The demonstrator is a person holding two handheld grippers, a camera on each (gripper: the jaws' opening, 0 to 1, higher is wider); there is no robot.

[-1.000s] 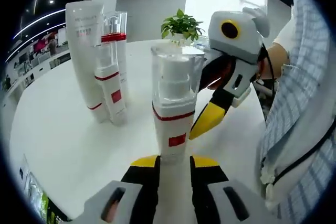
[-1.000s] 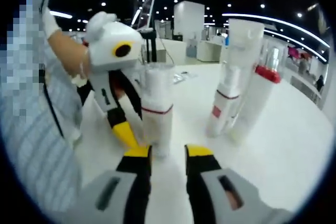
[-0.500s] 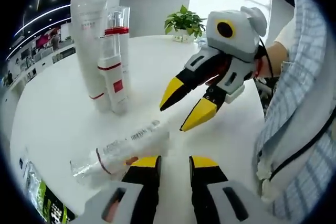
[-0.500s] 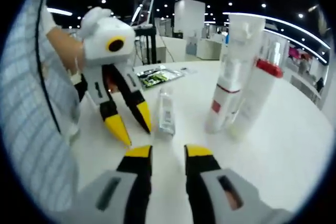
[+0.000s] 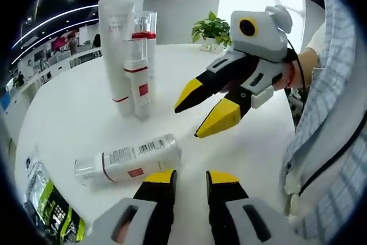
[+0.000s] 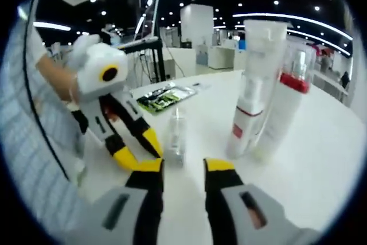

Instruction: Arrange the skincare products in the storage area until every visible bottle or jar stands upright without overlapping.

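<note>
Progress: I count three upright items, the tall white tube (image 5: 114, 50), the red-capped bottle (image 5: 144, 44) behind it and the small pump bottle (image 5: 140, 87) in front, clustered on the white table (image 5: 69, 113). One clear-capped bottle (image 5: 129, 158) lies on its side.
Left to do: I judge that the fallen bottle needs standing up, apart from the cluster.
Left gripper (image 5: 191, 177): jaws parted and empty, tips just beside the fallen bottle's base end.
Right gripper (image 5: 205, 110): spread wide, holding nothing, hovering above the table past the bottle.
Left gripper view adds: the barcode label along the bottle, a potted plant (image 5: 215, 28) at the far edge, and green packets (image 5: 51, 210) at the near rim.
Right gripper view adds: the fallen bottle (image 6: 175, 139) seen end-on, cap pointing away, between the left gripper (image 6: 137, 146) and my own jaws; a tray (image 6: 166, 96) behind it.
</note>
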